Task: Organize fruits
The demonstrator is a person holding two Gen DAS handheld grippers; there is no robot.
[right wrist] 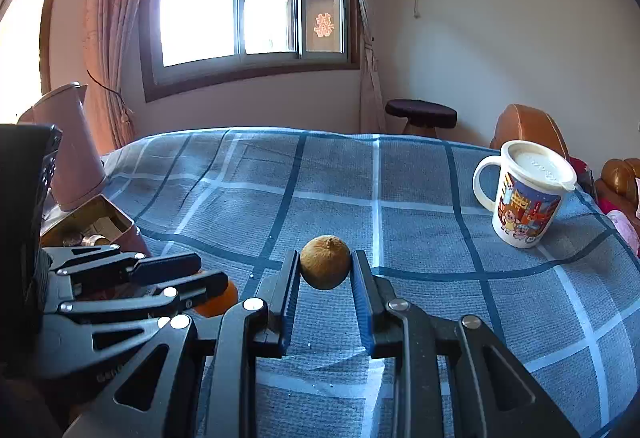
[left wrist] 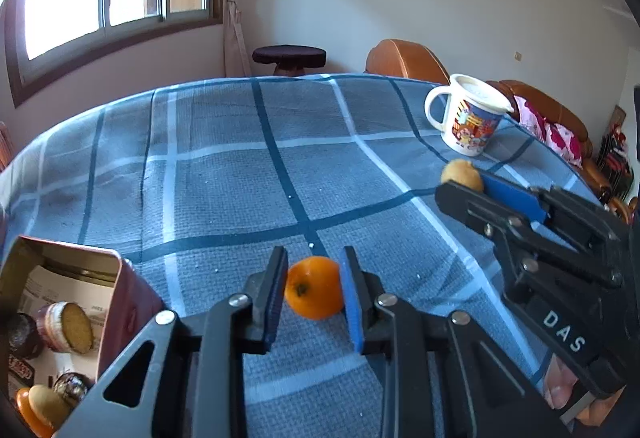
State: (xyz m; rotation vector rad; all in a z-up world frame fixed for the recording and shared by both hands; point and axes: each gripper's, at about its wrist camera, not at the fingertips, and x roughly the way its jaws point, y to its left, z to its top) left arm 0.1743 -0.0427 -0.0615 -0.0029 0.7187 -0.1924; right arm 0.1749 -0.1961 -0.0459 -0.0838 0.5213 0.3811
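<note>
My left gripper (left wrist: 314, 270) is shut on an orange fruit (left wrist: 315, 287), its pads pressing both sides, just above the blue checked tablecloth (left wrist: 224, 174). My right gripper (right wrist: 326, 264) is shut on a small brown round fruit (right wrist: 325, 262), held at the fingertips over the cloth. In the left wrist view the right gripper (left wrist: 464, 184) reaches in from the right with the brown fruit (left wrist: 462, 174) at its tip. In the right wrist view the left gripper (right wrist: 208, 274) is at lower left with the orange fruit (right wrist: 218, 302) partly hidden behind its fingers.
An open pink tin box (left wrist: 60, 310) holding snacks and an orange fruit sits at the table's left; it also shows in the right wrist view (right wrist: 96, 226). A lidded cartoon mug (left wrist: 468, 114) stands far right. A pink kettle (right wrist: 72, 150) stands behind the box. A stool and brown sofa lie beyond the table.
</note>
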